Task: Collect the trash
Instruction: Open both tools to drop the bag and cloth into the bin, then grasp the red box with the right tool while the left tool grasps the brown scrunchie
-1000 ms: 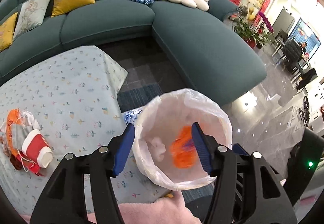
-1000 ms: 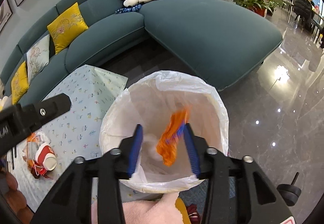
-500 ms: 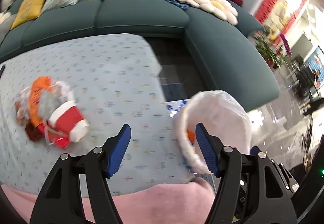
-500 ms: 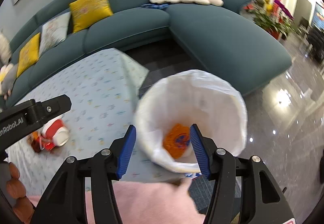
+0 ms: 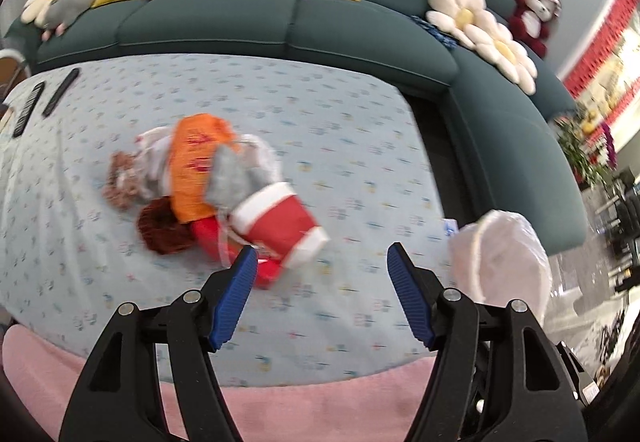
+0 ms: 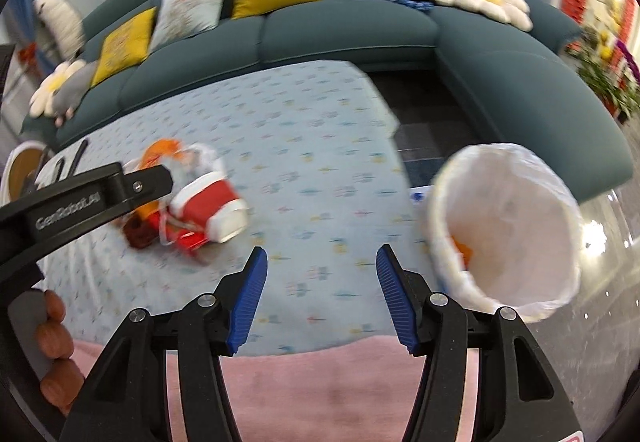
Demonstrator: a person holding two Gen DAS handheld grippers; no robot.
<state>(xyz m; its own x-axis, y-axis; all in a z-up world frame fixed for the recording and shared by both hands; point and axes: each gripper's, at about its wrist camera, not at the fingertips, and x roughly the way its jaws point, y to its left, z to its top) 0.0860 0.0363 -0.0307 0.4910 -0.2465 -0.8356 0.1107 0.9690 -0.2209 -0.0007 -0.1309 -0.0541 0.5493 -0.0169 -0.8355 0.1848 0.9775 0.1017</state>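
Left gripper point(image 5: 320, 262): fingers spread, empty. Right gripper point(image 6: 318, 262): fingers spread, empty. Trash pile point(image 5: 224, 194): mid-tablecloth point(image 5: 360, 146), toward its left edge. Lined bin point(image 6: 508, 226): off tablecloth's right edge, holding 1 orange scrap point(image 6: 462, 248).

Black left gripper with ribbed blue finger pads point(image 5: 322, 296) and matching black right gripper with blue pads point(image 6: 320, 296) both jaws spread wide, empty, angled forward-down, side by side.

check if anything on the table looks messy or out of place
Yes: a heap of trash sits on the patterned tablecloth, including an orange wrapper and a red-and-white cup tipped on its side. The lined bin beside the table already holds something orange.
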